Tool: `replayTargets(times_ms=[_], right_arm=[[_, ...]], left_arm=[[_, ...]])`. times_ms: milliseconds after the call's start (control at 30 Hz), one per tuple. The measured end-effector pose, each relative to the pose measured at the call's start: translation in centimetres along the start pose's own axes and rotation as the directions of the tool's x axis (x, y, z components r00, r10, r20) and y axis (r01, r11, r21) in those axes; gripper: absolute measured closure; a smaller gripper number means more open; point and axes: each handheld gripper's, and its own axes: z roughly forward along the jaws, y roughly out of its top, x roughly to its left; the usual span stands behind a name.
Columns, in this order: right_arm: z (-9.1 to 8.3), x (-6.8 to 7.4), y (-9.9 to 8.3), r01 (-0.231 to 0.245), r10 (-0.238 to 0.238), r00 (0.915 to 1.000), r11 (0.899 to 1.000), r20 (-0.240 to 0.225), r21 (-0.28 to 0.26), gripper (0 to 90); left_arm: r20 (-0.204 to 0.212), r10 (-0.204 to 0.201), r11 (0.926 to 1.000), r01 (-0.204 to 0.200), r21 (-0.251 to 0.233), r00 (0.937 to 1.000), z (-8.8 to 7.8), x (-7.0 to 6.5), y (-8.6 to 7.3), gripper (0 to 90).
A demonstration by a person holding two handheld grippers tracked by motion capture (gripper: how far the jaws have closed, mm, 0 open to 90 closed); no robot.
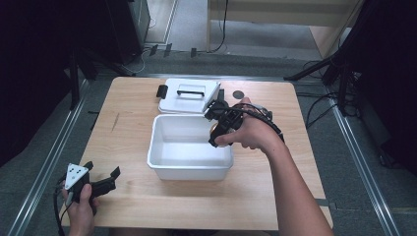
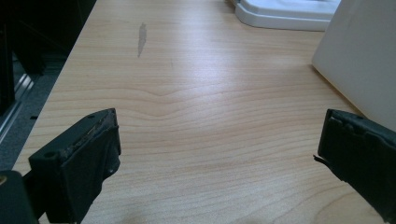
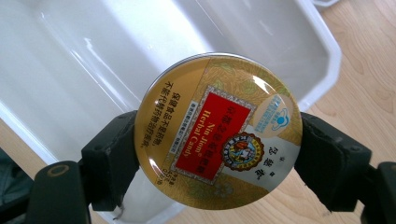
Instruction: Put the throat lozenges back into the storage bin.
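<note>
A round gold candy tin (image 3: 218,129) with a red label sits clamped between the jaws of my right gripper (image 3: 218,154). In the high view that gripper (image 1: 215,129) hangs over the right end of the white plastic box (image 1: 162,167), tilted down toward its inside, and the tin (image 1: 213,129) barely peeks out. The box's white wall (image 3: 93,56) and bottom lie behind the tin. My left gripper (image 1: 102,178) rests low at the table's front left corner, open and holding nothing; its jaws stand wide apart over bare wood (image 2: 215,140).
The box's white lid (image 1: 189,96) with a black handle lies behind the box. A small black clip (image 1: 162,91) sits left of the lid, a dark round spot (image 1: 238,94) to its right. Box side (image 2: 359,60) is near my left gripper.
</note>
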Motion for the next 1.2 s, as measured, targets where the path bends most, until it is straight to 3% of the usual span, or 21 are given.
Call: replayTargets(times_ms=[367,467,733,1200], right_arm=[[1.4,0.9,0.8,0.068,-0.068,0.9977,0.998,0.001,0.007,20.5],[1.9,1.0,0.8,0.118,-0.118,0.9930,0.993,0.002,-0.006,20.5],[3.7,1.2,0.7,0.175,-0.175,0.9843,0.985,-0.021,0.006,20.5],[7.1,1.5,0.4,0.210,-0.212,0.9771,0.974,0.020,0.085,20.4]], left_arm=[[0.002,-0.003,1.0000,0.003,-0.002,1.0000,0.0,0.0,0.0,0.0],[0.003,-0.004,1.0000,0.004,-0.001,1.0000,0.0,0.0,0.0,0.0],[0.002,-0.004,1.0000,0.004,-0.003,1.0000,0.0,0.0,0.0,0.0],[0.003,-0.006,1.0000,0.006,0.004,1.0000,0.0,0.1,0.0,0.0]])
